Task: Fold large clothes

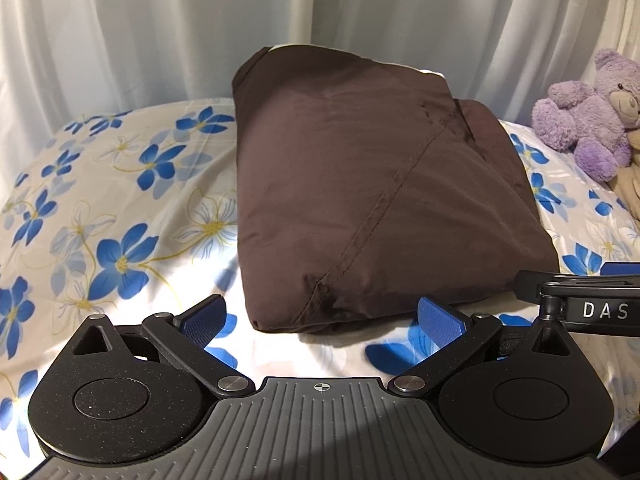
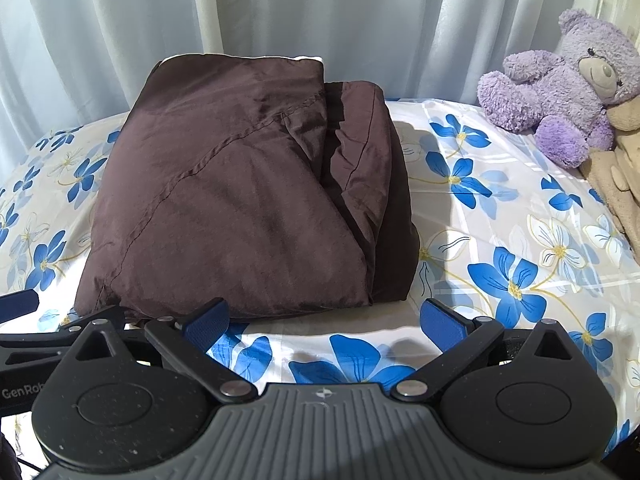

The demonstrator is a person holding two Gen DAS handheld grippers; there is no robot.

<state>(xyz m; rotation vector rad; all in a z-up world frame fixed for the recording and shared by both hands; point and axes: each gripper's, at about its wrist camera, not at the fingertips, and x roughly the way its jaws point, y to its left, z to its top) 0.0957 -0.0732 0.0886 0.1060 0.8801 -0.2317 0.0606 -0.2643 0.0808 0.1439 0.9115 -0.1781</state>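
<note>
The bed under its blue-flowered sheet takes up most of what I see, with pale curtains hanging behind it, and the brown garment sits in the middle of the mattress as a thick, squarish bundle. It looks folded down already, so I judge the task near its end, and the main danger is undoing it. The bundle is puffy and the fabric looks slick; on its right side a loose layer bulges out from under the top panel, and a careless tug there could let the layers slide open. The soft mattress gives little firm backing, so pressing down to flatten could tip the stack toward the curtains. A purple teddy bear and a beige plush toy lie near the right edge, well apart from the bundle, but a wide sweep could knock them. My left gripper and right gripper both hang just short of the near edge, fingers spread wide and holding nothing; they sit close together, so they could clash.
</note>
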